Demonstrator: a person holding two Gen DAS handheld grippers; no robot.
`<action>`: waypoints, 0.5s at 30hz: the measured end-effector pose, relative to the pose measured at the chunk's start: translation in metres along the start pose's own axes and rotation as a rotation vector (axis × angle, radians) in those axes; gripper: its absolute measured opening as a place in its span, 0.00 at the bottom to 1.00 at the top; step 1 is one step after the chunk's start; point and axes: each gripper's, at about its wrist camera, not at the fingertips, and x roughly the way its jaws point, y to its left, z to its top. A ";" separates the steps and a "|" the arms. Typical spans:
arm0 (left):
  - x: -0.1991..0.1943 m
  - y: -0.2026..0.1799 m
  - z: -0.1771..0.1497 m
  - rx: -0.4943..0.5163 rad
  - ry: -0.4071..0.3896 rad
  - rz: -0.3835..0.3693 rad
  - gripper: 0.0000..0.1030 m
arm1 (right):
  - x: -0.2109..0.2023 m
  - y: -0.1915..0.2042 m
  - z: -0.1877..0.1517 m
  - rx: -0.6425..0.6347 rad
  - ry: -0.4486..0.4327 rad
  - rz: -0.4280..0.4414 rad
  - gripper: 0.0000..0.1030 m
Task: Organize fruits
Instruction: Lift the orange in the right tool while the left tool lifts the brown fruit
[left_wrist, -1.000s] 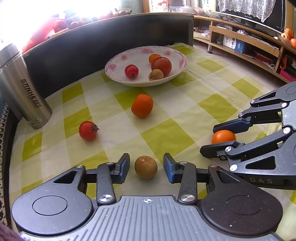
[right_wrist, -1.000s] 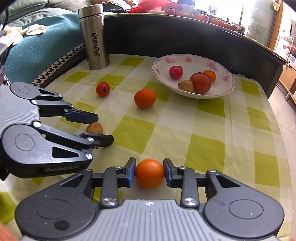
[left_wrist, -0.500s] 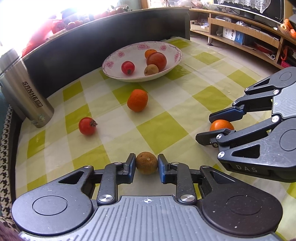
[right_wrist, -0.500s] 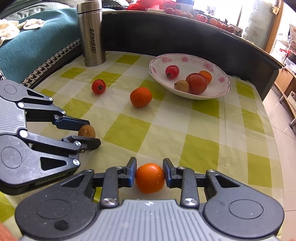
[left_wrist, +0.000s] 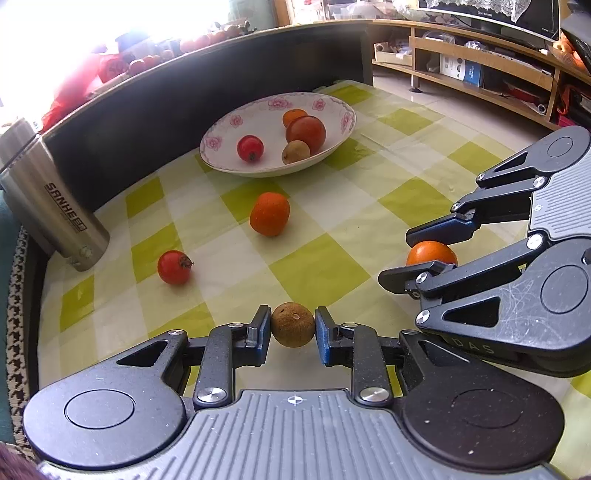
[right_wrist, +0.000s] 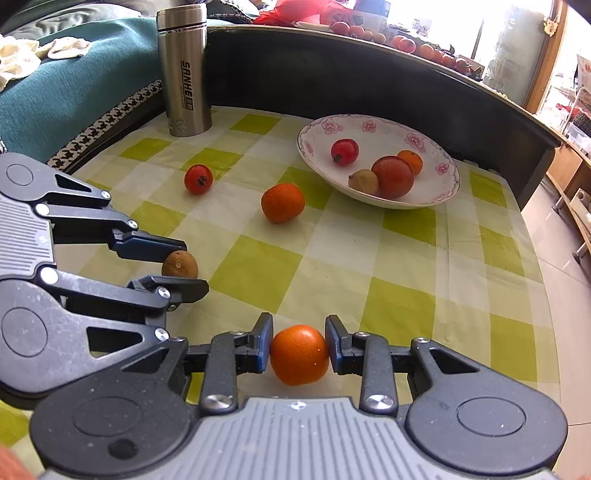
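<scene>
**Both grippers clamped on fruit at the near edge of the table**

The left gripper (left_wrist: 293, 330) has its jaws pinching a small brown fruit (left_wrist: 293, 324), both pads touching its sides. The fruit is nearly round, so no long axis can be told; a small pale dimple on its skin faces up and toward the camera. The right gripper (right_wrist: 299, 350) has its jaws pressed against a small orange (right_wrist: 300, 354), one pad on each side. It too is round, with no stem end showing. Both fruits sit low over the green-checked tablecloth (left_wrist: 321, 269), near the front of the table; whether they touch the cloth cannot be told.

The two grippers are side by side, close to each other, fingers aimed roughly toward the far side.

Beyond them a larger orange (left_wrist: 269, 219) and a red fruit (left_wrist: 174, 267) with its dark stem end turned right lie loose on the cloth, between the grippers and the floral bowl (left_wrist: 221, 136). The bowl holds four fruits. A steel flask (left_wrist: 48, 206) stands upright at the far left corner, well apart from the bowl. A dark raised edge runs behind the table.
</scene>
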 end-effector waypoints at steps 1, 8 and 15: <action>0.000 0.000 0.000 0.001 0.000 0.001 0.32 | 0.000 0.000 0.000 0.000 0.000 -0.001 0.36; -0.001 -0.001 0.001 0.010 -0.002 0.002 0.32 | 0.000 0.001 0.001 0.000 0.001 -0.001 0.36; -0.001 -0.002 0.002 0.017 -0.005 0.009 0.32 | 0.000 0.001 0.001 0.001 0.000 -0.002 0.36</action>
